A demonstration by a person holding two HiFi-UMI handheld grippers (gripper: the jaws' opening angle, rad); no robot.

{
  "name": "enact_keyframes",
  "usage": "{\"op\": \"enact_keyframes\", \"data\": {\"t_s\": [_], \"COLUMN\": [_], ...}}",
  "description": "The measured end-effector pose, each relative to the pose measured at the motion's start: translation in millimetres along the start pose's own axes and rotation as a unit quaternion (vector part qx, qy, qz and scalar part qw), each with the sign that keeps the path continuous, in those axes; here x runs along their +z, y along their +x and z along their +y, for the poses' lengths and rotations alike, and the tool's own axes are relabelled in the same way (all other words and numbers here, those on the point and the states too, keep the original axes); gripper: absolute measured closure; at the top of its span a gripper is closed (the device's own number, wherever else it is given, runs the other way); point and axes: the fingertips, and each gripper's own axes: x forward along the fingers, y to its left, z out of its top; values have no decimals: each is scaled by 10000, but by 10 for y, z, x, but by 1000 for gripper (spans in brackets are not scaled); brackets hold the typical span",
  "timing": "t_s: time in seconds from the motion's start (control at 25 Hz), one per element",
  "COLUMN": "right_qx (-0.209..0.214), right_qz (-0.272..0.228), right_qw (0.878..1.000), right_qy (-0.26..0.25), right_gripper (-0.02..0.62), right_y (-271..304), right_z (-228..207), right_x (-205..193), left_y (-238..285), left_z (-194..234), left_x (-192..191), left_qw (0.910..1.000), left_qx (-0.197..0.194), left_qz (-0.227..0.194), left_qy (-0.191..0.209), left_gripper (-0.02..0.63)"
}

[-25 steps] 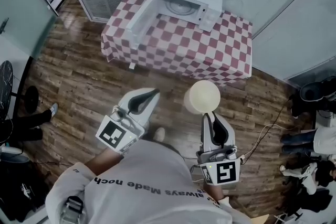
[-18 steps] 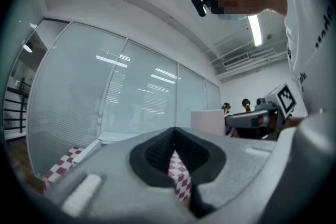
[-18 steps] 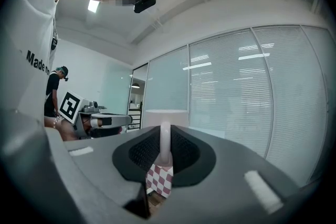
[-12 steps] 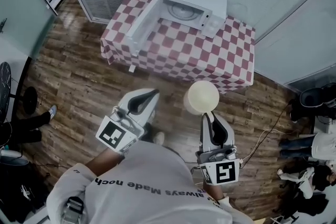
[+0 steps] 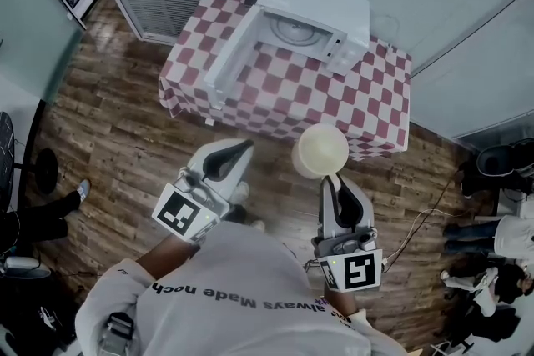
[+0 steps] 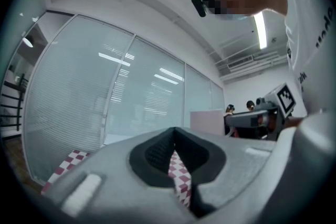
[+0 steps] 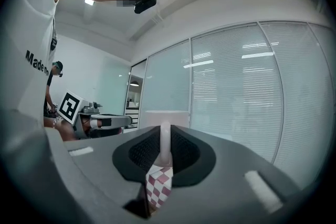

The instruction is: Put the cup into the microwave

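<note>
1. The right tongs [image 5: 332, 179] pinch the wall of a pale cup [image 5: 321, 151]. The cup is held in the air, over the wooden floor [image 5: 117, 137], just in front of the tabletop's near edge.
2. In the right gripper view, the thin white wall of the cup [image 7: 165, 141] stands upright between the two dark pads of the right tongs [image 7: 165, 152], gripped from both sides.
3. The left tongs [image 5: 242, 148] are pressed together with nothing in them. They are held beside the cup and apart from it.
4. In the left gripper view, the tips of the left tongs [image 6: 174, 135] meet, and only a sliver of checked cloth shows in the gap below them.
5. The microwave [image 5: 321, 0] sits at the far side of the tabletop [image 5: 367, 96], which is covered in a red-and-white checked cloth.
6. The microwave's door [image 5: 227, 54] is swung out to the left, and the round turntable [image 5: 294, 29] shows inside.
7. The cup is well apart from the microwave, with a stretch of checked cloth between them.
</note>
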Motion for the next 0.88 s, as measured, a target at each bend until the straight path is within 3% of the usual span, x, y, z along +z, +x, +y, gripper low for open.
{"op": "enact_keyframes", "data": {"t_s": [0.48,0.88], "right_qx": [-123,-326], "right_qz": [-12,163], "right_qw": [9999,9993], "right_qy": [-8,79], "right_gripper": [554,554], "right_y": [889,1148], "right_z": [87,-39], "right_x": [75,-24], "left_y": [136,346], "left_z": [876,1126], "left_x": [20,-72], "left_qw": [9998,9991], "left_qx": [-185,-369], "left_qz": [-17,66], "left_qy": [-47,-198], "left_gripper": [601,603]}}
